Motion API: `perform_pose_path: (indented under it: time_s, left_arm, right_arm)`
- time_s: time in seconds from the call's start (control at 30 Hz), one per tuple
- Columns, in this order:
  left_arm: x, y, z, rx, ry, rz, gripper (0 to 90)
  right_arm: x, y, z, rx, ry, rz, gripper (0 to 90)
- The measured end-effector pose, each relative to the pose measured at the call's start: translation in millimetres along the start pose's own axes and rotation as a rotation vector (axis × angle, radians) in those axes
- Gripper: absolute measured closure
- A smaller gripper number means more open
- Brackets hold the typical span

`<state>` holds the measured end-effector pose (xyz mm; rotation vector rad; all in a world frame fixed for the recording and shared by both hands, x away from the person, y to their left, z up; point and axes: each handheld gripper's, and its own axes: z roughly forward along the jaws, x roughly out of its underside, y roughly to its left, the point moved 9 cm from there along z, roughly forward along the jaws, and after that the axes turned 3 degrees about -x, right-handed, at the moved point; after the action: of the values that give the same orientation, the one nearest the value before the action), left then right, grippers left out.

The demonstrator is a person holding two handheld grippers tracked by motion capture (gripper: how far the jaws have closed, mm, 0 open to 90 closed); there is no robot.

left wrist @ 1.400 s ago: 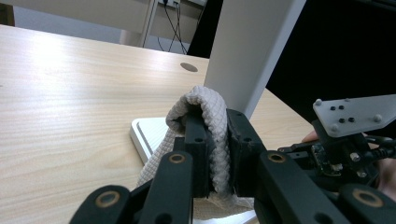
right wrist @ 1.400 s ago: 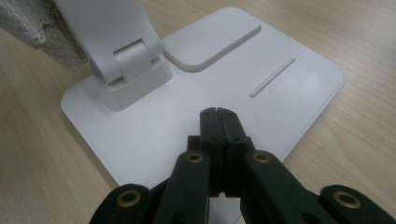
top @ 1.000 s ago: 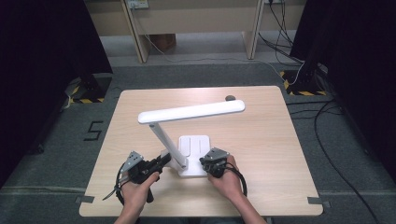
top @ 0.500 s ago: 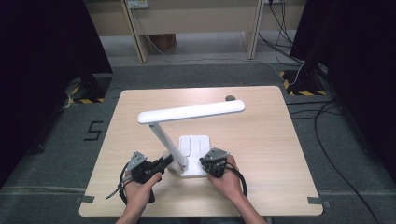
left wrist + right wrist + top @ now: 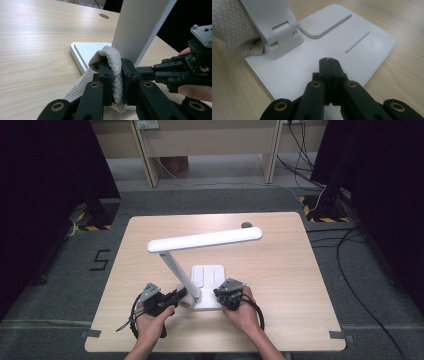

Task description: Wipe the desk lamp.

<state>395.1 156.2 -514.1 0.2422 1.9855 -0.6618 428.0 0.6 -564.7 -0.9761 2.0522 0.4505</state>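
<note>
comparing this with a second back, honestly almost nothing has changed. the left gripper (image 5: 115, 72) is clamped on a folded bit of quilted beige cloth (image 5: 110, 62), and that cloth is pressed against the foot of the lamp's slanted arm (image 5: 140, 27), right above the white lamp base (image 5: 207, 285). the left hand (image 5: 150, 320) looks a touch closer in to the arm than before, but it's tiny, could just be the frame size. the right gripper (image 5: 328, 62) has its jaws shut together with nothing in them, tip resting on the near right part of the base, and it sits in the same spot as earlier. in the right gripper view you can see the cloth bunched up beside the hinge block (image 5: 283, 37) where the arm meets the base, touching it. the lamp sits near the middle of the desk (image 5: 300, 285), a bit toward the near edge, its long head (image 5: 205, 240) stretched level across the desk like before. there's a small dark round thing (image 5: 246, 225) near the far edge, same place too. both hands come in over the near edge, left of the base and right of it.
</note>
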Motion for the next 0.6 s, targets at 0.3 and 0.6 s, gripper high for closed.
perform_pose_path:
  time_s: [0.3,0.6]
  left_arm:
    - [13.4,1.1,5.1,0.007,0.039,-0.012,80.1]
    - [29.0,1.5,10.4,0.003,0.100,-0.022,80.1]
  right_arm:
    - [-0.2,-0.2,0.1,0.001,-0.003,-0.001,90.0]
    - [-0.3,-0.4,0.1,-0.001,-0.003,0.001,90.0]
